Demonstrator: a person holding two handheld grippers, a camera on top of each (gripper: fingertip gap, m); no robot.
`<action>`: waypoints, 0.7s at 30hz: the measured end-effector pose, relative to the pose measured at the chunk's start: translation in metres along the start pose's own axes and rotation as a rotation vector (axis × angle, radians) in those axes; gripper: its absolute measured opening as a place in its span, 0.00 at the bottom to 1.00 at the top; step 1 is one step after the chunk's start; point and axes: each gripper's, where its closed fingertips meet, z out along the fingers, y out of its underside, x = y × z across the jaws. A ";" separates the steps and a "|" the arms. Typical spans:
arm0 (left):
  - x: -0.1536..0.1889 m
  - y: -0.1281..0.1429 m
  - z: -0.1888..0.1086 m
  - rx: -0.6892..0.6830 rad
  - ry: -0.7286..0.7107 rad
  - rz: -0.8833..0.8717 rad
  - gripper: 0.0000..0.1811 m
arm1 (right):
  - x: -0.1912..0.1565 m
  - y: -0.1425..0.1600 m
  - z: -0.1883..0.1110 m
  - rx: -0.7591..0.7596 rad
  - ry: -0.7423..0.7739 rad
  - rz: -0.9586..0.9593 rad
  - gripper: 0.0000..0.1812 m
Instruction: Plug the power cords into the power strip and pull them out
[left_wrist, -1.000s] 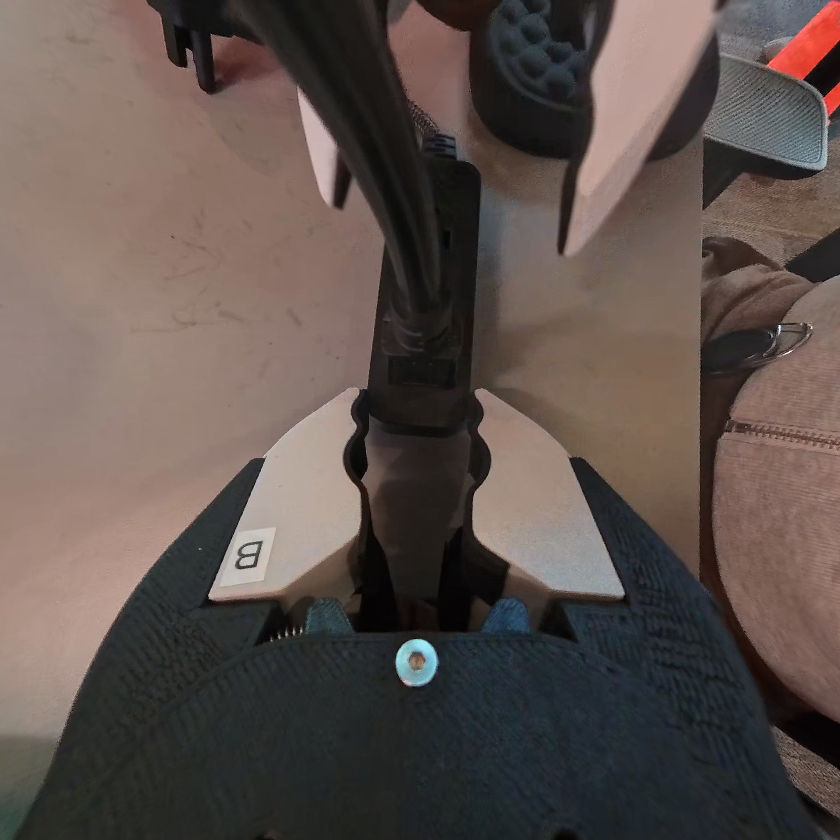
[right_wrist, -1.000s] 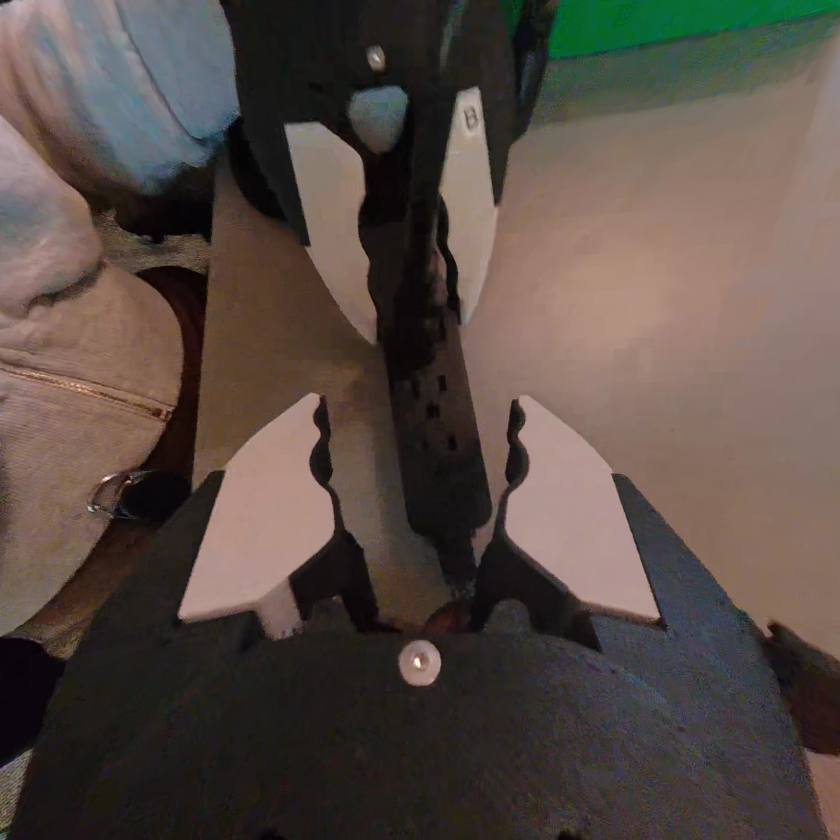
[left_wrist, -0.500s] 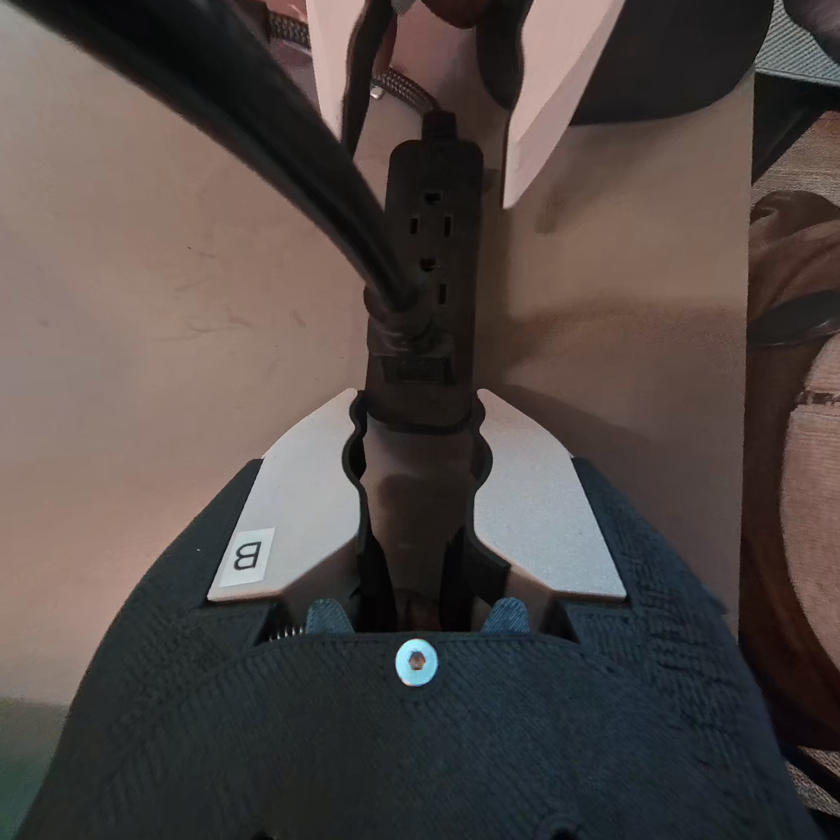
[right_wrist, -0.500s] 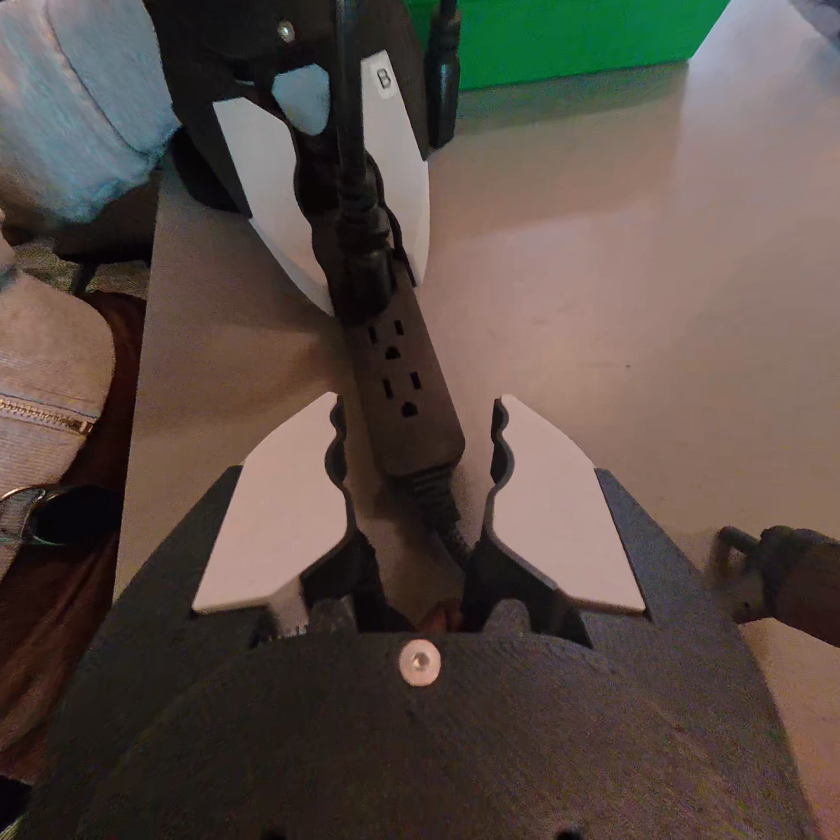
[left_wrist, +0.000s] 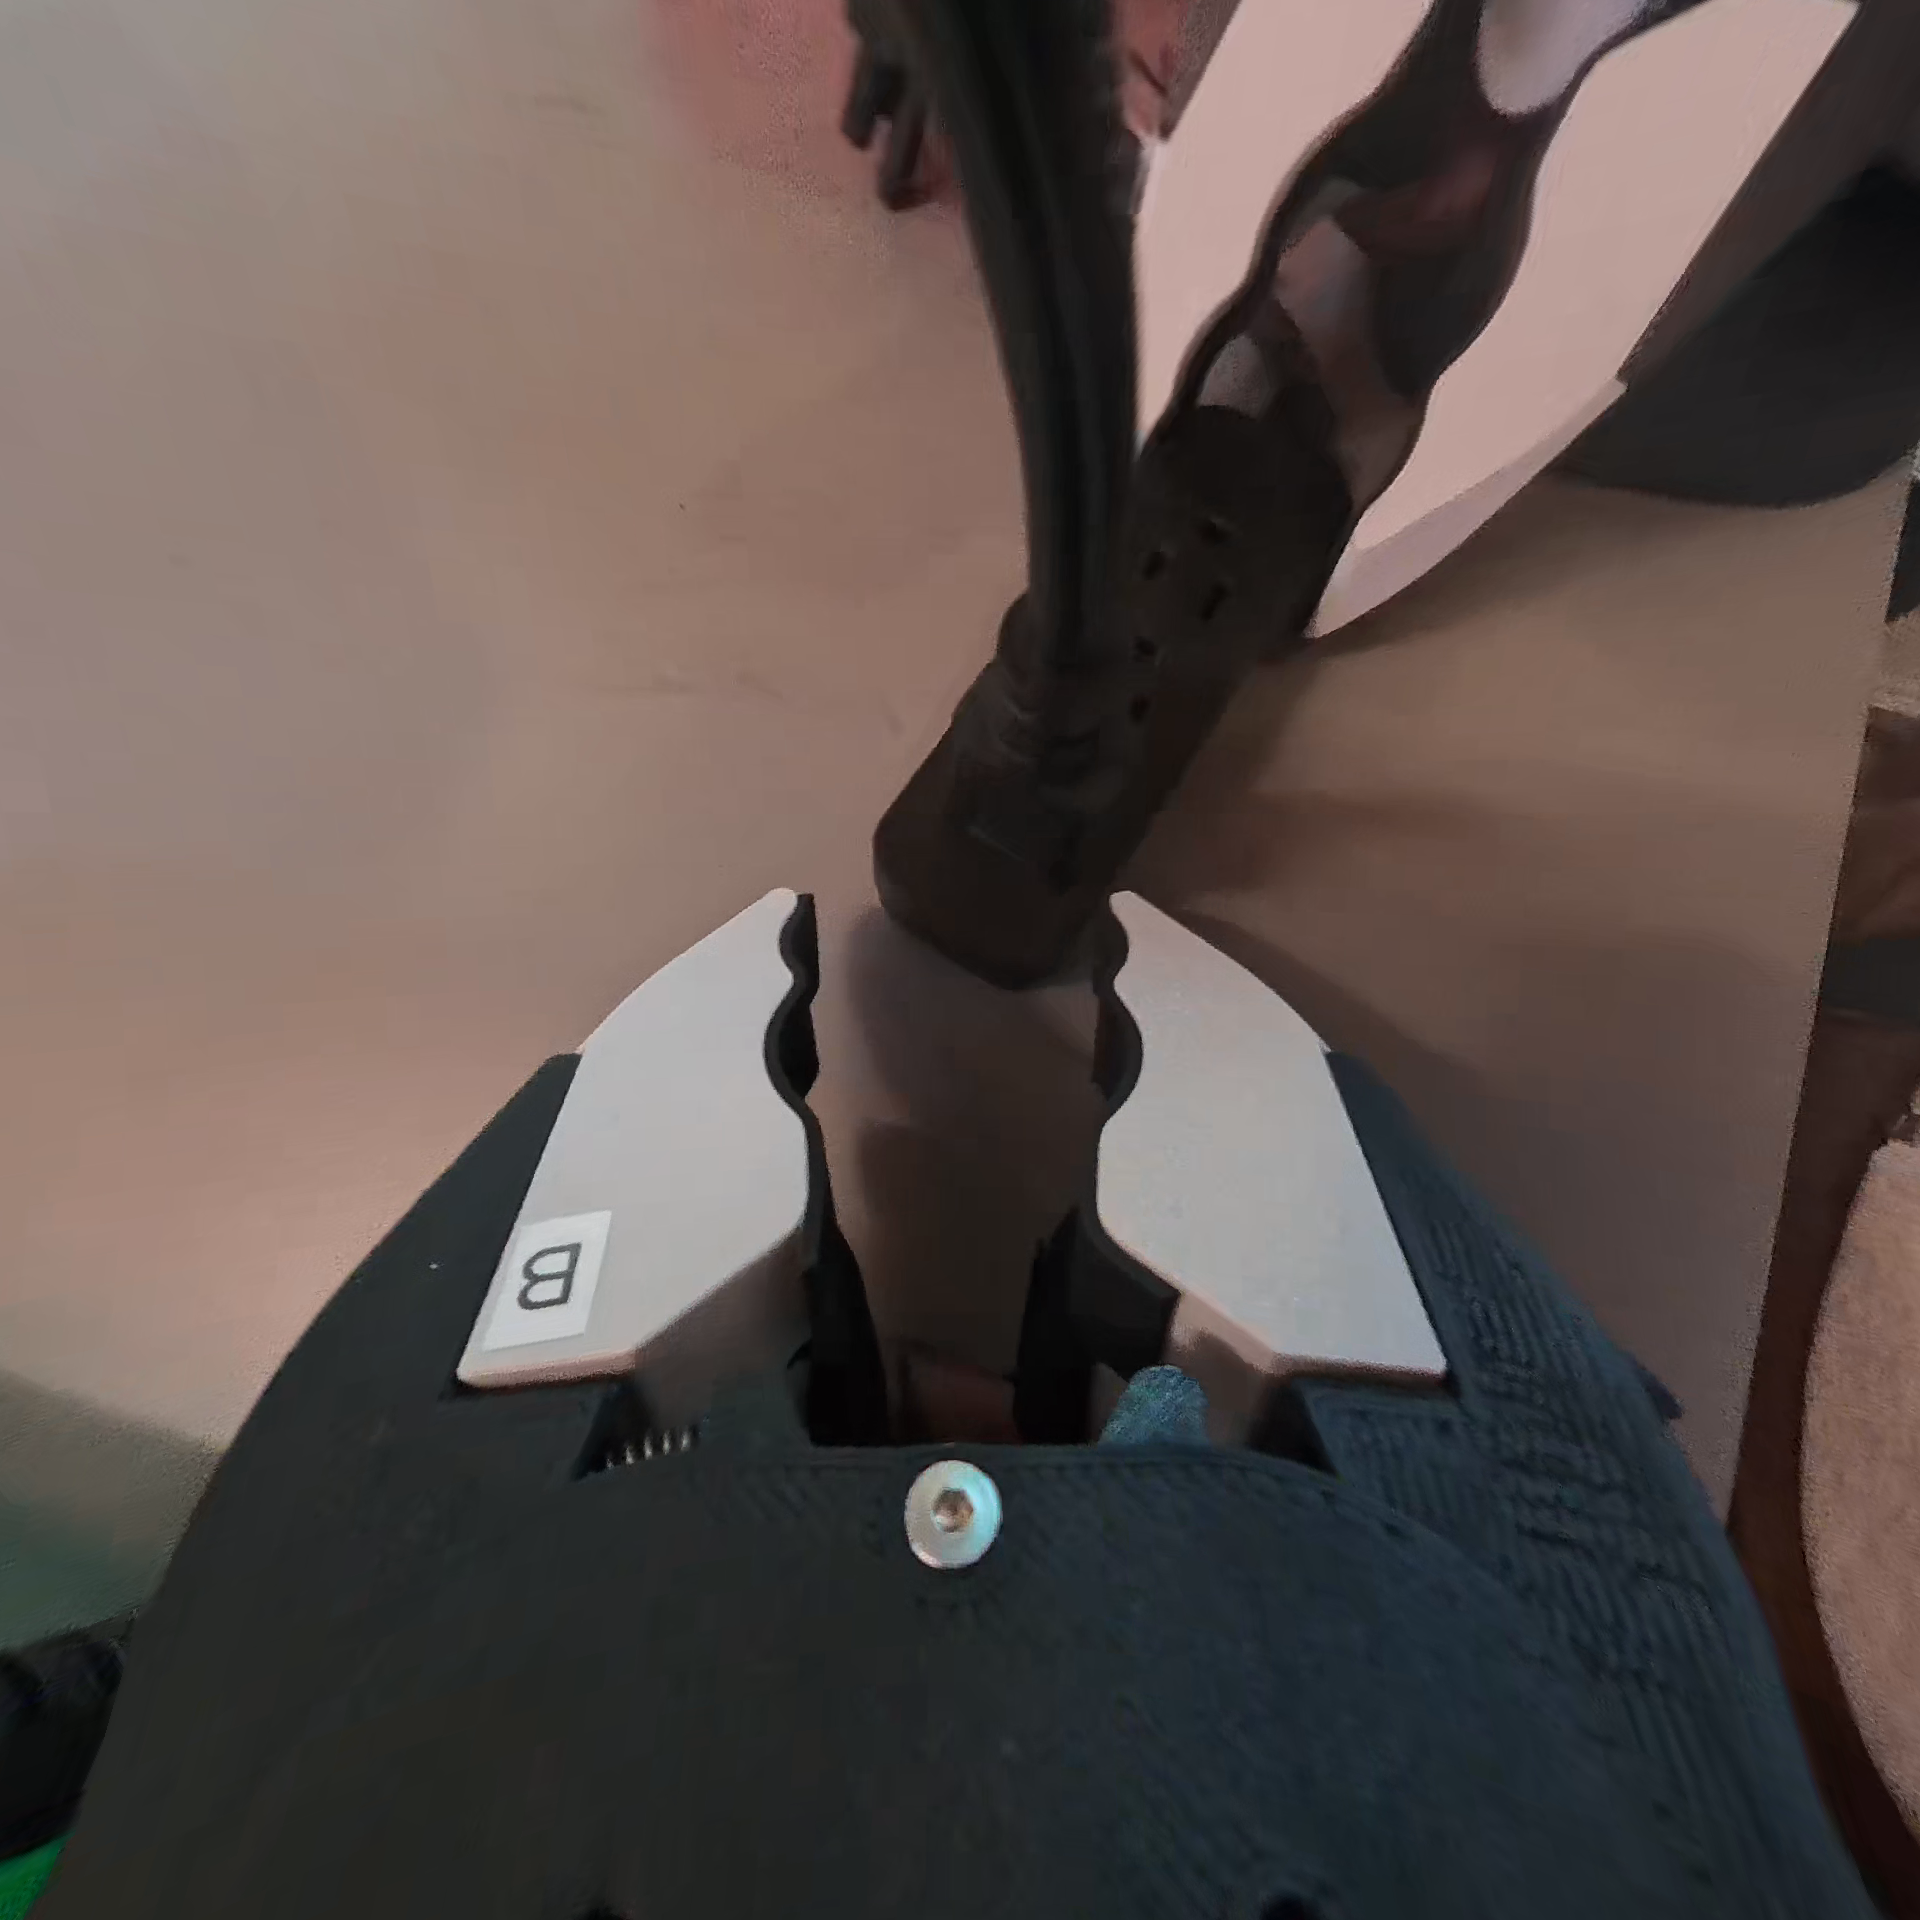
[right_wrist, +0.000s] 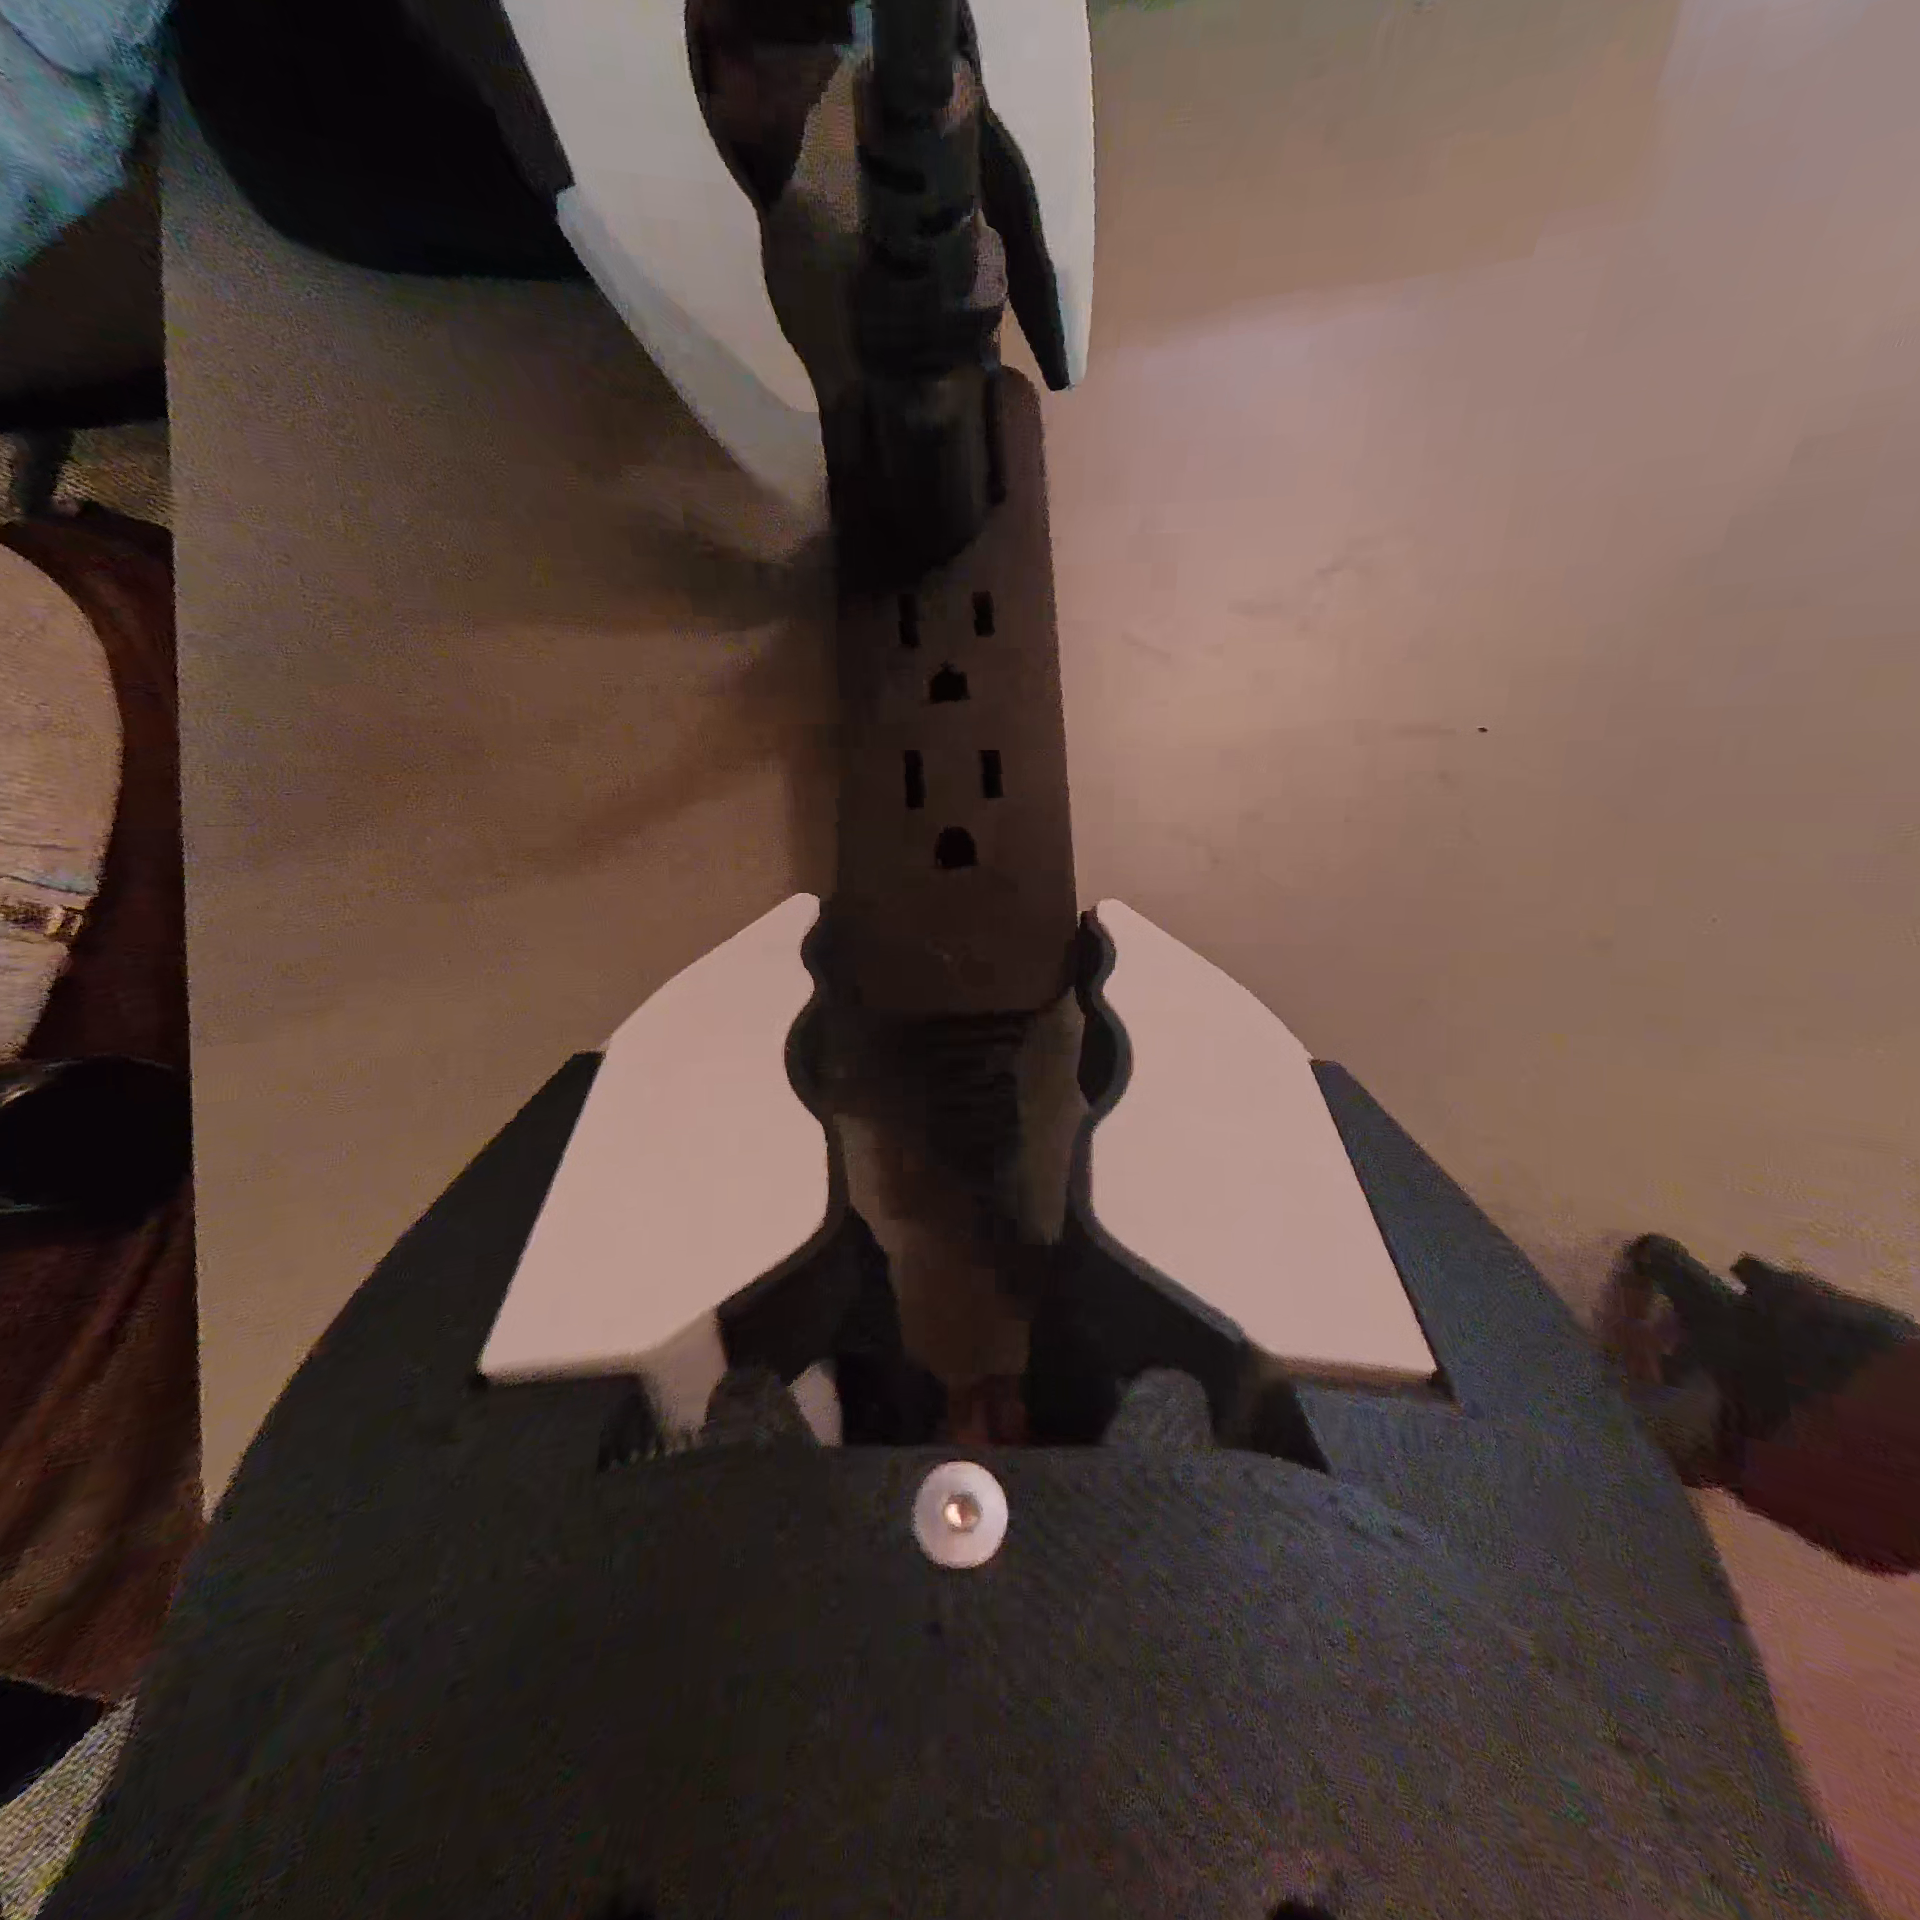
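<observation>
Two grippers level | right gripper (right_wrist: 951, 951) clamps power strip (right_wrist: 945, 727) end | left gripper (left_wrist: 961, 940) released, facing it

A power strip (right_wrist: 951, 748) lies on the desk (right_wrist: 1455, 644), running away from me between my two claws. My right claw (right_wrist: 951, 1023) closes around its near end. My left claw (left_wrist: 956, 940) sits at the opposite end, the strip's corner between its tips. A power cord (left_wrist: 1060, 343) stands plugged in nearest my left claw.
</observation>
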 end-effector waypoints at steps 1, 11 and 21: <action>0.001 -0.001 -0.001 0.012 0.002 0.009 0.26 | -0.001 0.000 0.000 0.003 -0.006 -0.005 0.24; 0.018 -0.006 -0.006 0.080 -0.023 0.224 0.33 | 0.001 -0.020 -0.019 0.200 0.053 -0.026 0.43; 0.020 -0.018 -0.019 0.211 -0.073 0.288 0.51 | 0.001 -0.025 -0.026 0.264 0.085 -0.043 0.62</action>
